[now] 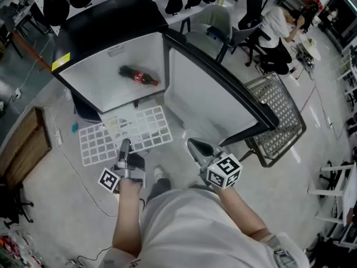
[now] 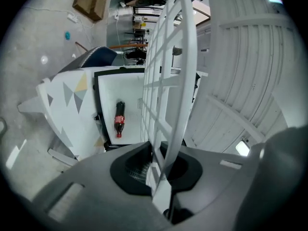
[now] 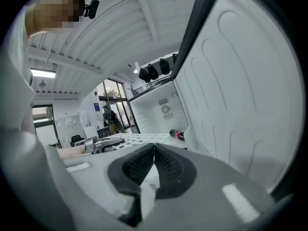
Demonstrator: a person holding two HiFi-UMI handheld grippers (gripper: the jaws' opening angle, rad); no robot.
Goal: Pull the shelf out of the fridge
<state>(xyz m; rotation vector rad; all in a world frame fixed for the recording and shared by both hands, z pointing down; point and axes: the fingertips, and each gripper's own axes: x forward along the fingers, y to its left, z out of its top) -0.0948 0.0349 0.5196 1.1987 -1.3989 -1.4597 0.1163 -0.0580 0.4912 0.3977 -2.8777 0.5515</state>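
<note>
The white grid shelf (image 1: 125, 133) is outside the small fridge (image 1: 111, 82), held level in front of its open mouth. My left gripper (image 1: 125, 145) is shut on the shelf's near edge; in the left gripper view the shelf (image 2: 171, 71) runs edge-on between the pads (image 2: 137, 170). My right gripper (image 1: 192, 144) hangs to the right of the shelf, near the open fridge door (image 1: 206, 94), shut with nothing in it; its pads (image 3: 139, 165) meet. A cola bottle (image 1: 138, 76) lies inside the fridge, also seen as the bottle (image 2: 119, 119) past the shelf.
A grey wire basket (image 1: 279, 116) leans behind the door at the right. A wooden board (image 1: 22, 149) lies on the floor at the left, with a cable beside it. A person (image 1: 276, 24) sits at a desk at the back right.
</note>
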